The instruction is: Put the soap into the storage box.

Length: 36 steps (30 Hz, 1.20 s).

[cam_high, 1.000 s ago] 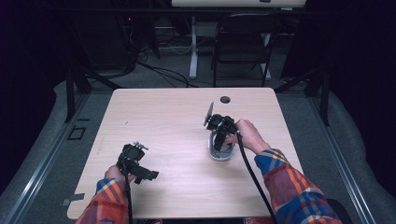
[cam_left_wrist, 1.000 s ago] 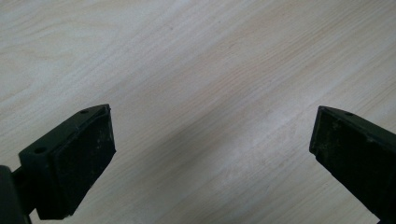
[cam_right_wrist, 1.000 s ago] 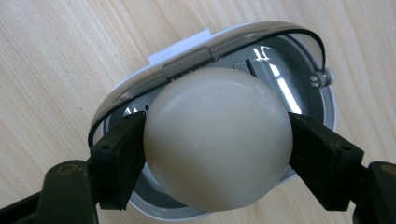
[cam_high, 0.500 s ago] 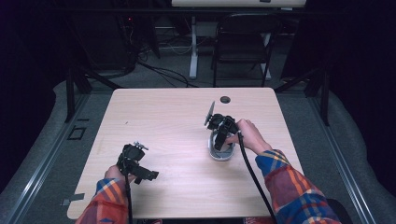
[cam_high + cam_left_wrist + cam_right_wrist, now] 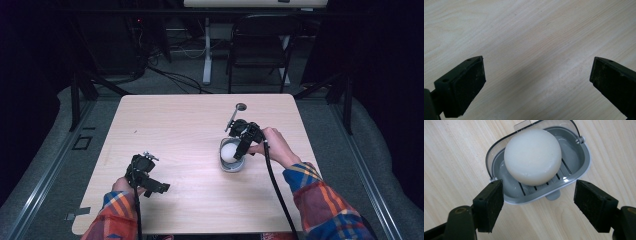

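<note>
Right tool (image 5: 540, 182) hangs just above the soap dish (image 5: 579, 162), right-centre of the worktop (image 5: 175, 125). White round soap (image 5: 532, 156) sits in the dish, clear lid tipped back. Risk, imo: the bar looks slick & domed, so an off-centre pinch could squirt it out. A pad catching the rim could also tip or skid the light dish. Right tool's jaws stand apart, nothing btwn them, touching nothing. Left tool (image 5: 536, 62) is also open, over bare wood near the front-left.

Red-blue-yellow plaid sleeves, black left tool (image 5: 145, 175), black right tool (image 5: 243, 145), trailing black cables
</note>
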Each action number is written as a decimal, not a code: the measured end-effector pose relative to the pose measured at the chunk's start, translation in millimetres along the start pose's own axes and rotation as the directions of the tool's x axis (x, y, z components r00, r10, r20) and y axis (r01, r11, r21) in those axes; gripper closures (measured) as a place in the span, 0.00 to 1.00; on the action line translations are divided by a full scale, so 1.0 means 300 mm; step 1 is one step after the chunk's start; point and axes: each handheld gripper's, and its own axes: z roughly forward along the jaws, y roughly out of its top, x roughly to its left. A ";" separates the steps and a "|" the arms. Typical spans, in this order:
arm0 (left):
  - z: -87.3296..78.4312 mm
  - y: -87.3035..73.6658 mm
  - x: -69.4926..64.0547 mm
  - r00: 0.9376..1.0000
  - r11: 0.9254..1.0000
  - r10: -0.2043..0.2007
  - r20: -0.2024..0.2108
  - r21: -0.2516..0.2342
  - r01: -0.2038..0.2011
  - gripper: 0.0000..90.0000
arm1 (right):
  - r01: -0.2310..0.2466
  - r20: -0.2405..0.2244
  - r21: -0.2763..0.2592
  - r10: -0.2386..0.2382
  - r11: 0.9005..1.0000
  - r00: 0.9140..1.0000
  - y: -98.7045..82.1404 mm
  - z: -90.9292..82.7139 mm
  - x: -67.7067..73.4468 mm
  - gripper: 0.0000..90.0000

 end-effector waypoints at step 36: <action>0.001 0.000 -0.004 1.000 1.000 -0.004 -0.005 0.003 0.004 0.00 | -0.144 0.024 -0.069 0.146 0.987 0.989 -0.328 -0.085 -0.063 0.03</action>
